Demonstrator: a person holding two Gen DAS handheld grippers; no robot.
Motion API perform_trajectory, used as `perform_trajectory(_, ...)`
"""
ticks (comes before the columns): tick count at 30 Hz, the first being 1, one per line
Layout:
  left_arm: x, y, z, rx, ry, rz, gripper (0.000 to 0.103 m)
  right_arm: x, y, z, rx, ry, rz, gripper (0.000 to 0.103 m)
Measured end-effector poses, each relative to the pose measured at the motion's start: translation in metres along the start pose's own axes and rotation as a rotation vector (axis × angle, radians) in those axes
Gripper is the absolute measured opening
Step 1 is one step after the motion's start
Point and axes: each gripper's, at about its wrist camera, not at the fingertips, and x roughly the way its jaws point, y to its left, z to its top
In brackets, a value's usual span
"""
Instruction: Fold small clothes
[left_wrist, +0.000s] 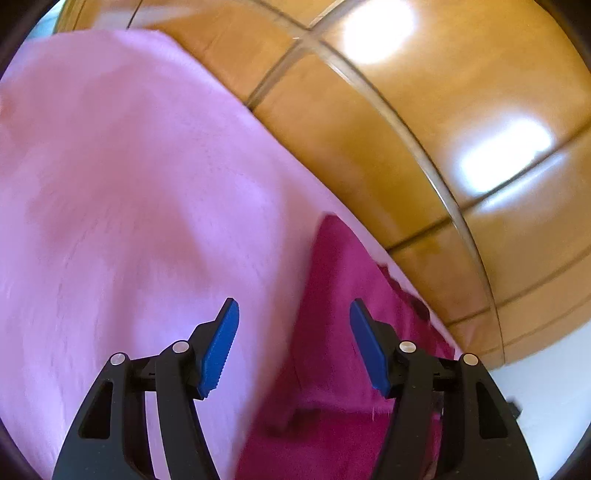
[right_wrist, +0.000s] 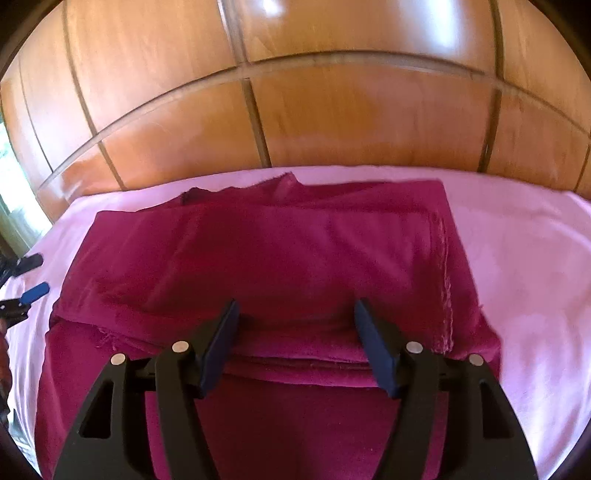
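A magenta garment (right_wrist: 280, 258) is lying on a pale pink sheet (right_wrist: 524, 258), folded over itself so that an upper layer is ending in a thick edge running across just beyond the right gripper (right_wrist: 295, 314). That gripper is hovering low over the near part of the garment with its two dark blue fingers (right_wrist: 221, 343) standing wide apart and nothing between them; whether the tips are touching the cloth cannot be told. The garment's far edge, uneven and slightly raised, is sitting close to the sheet's far border, beyond which a glossy wooden panelled wall (right_wrist: 332, 92) is rising. A stitched hem is running down the garment's right side. Off the garment's left edge, over the sheet, the left gripper (right_wrist: 29, 275) is showing as two blue-tipped fingers held apart. From the left wrist view, the left gripper (left_wrist: 294, 314) is also spread open and empty, its serrated blue pads (left_wrist: 221, 347) poised above the boundary where the garment (left_wrist: 340, 332) is meeting bare sheet (left_wrist: 129, 184); here the garment is filling the area toward the wooden wall (left_wrist: 424, 129). Both views are somewhat blurred.
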Motion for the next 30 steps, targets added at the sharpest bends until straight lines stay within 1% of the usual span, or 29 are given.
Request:
perform_trajectory(4, 0.032, -0.003, 0.022, -0.025, 0.057, -0.045, 0.061, 0.0, -0.005, -0.002, 0.02, -0.005, 0.028, 0.066)
perform_trajectory(9, 0.073, -0.014, 0.035, -0.072, 0.099, -0.092, 0.061, -0.004, -0.008, -0.003, 0.02, -0.006, 0.031, 0.067)
perform_trajectory(11, 0.083, -0.018, 0.038, -0.084, 0.108, -0.111, 0.051, -0.005, -0.007, -0.004, 0.019, -0.007, 0.03, 0.068)
perform_trajectory(12, 0.088, -0.022, 0.039, -0.074, 0.115, -0.116, 0.038, -0.005, -0.007, -0.004, 0.018, -0.007, 0.029, 0.068)
perform_trajectory(13, 0.089, -0.027, 0.039, -0.055, 0.111, -0.116, 0.028, -0.004, -0.006, -0.004, 0.017, -0.008, 0.029, 0.068)
perform_trajectory(15, 0.08, -0.041, 0.036, 0.023, 0.061, -0.122, 0.014, -0.005, -0.005, -0.006, 0.013, -0.015, 0.022, 0.068)
perform_trajectory(16, 0.075, -0.047, 0.033, 0.06, 0.033, -0.118, 0.011, -0.004, -0.004, -0.006, 0.006, -0.017, 0.013, 0.068)
perform_trajectory(17, 0.071, -0.053, 0.03, 0.1, 0.007, -0.097, 0.011, -0.002, -0.002, -0.006, 0.0, -0.016, 0.005, 0.068)
perform_trajectory(19, 0.072, -0.063, 0.022, 0.206, -0.04, 0.025, 0.01, 0.0, 0.002, -0.006, -0.02, -0.01, -0.02, 0.068)
perform_trajectory(20, 0.078, -0.064, 0.018, 0.238, -0.043, 0.083, 0.01, 0.001, 0.006, -0.006, -0.035, -0.007, -0.039, 0.068)
perform_trajectory(21, 0.091, -0.065, 0.016, 0.274, -0.029, 0.167, 0.01, 0.002, 0.008, -0.007, -0.046, -0.006, -0.051, 0.068)
perform_trajectory(22, 0.102, -0.065, 0.013, 0.302, -0.019, 0.229, 0.01, 0.003, 0.01, -0.007, -0.057, -0.004, -0.062, 0.068)
perform_trajectory(23, 0.11, -0.066, 0.011, 0.324, -0.012, 0.258, 0.01, 0.004, 0.011, -0.007, -0.061, -0.002, -0.067, 0.068)
perform_trajectory(26, 0.109, -0.082, 0.005, 0.395, -0.038, 0.345, 0.013, 0.005, 0.009, -0.008, -0.06, -0.001, -0.068, 0.068)
perform_trajectory(28, 0.098, -0.09, 0.001, 0.406, -0.056, 0.351, 0.013, 0.005, 0.007, -0.008, -0.052, 0.0, -0.06, 0.068)
perform_trajectory(30, 0.075, -0.099, -0.01, 0.427, -0.094, 0.33, 0.014, 0.005, 0.006, -0.008, -0.048, -0.002, -0.055, 0.068)
